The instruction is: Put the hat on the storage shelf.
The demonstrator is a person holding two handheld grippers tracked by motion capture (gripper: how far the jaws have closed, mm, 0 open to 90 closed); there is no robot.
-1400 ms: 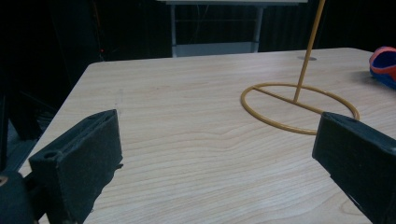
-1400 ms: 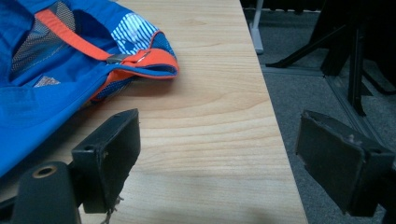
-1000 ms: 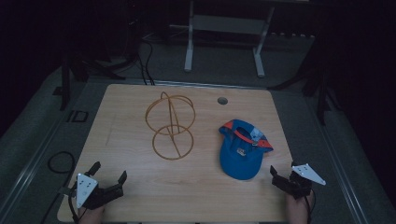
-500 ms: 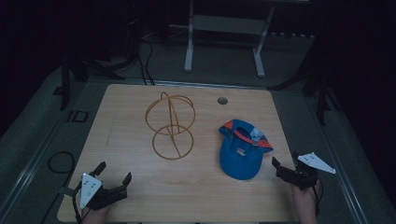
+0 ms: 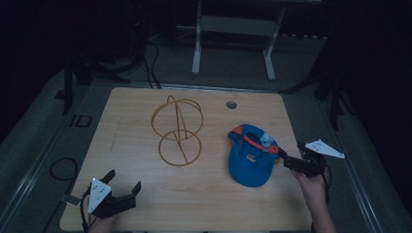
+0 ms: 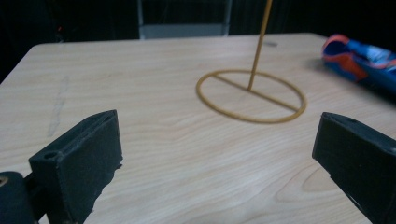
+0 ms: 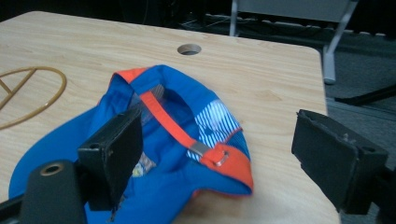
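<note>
- A light wooden table (image 5: 145, 126) is seen from above, with dark floor around it.
- A gold wire stand (image 5: 178, 128) is set left of the table's centre: a flat ring with a crossbar lies on the wood, and an upright stem carries crossed hoops above it.
- A blue cap (image 5: 251, 154) with orange trim is placed right of centre, open side up; its orange strap and metal buckle are seen in the right gripper view.
- A round hole (image 5: 231, 104) is cut into the table near the far edge, beyond the cap.
- The left gripper (image 5: 122, 183) is held at the near left corner, well apart from the stand. Its jaws are spread wide with nothing between them; in the left gripper view the stand's base ring (image 6: 251, 96) is framed between them, farther off.
- The right gripper (image 5: 290, 156) is held at the right edge of the table, just beside the cap's strap end. Its jaws are spread wide; in the right gripper view the cap (image 7: 168, 140) is seen between and below them, not clamped.
- Contact between the right jaws and the cap cannot be told.
</note>
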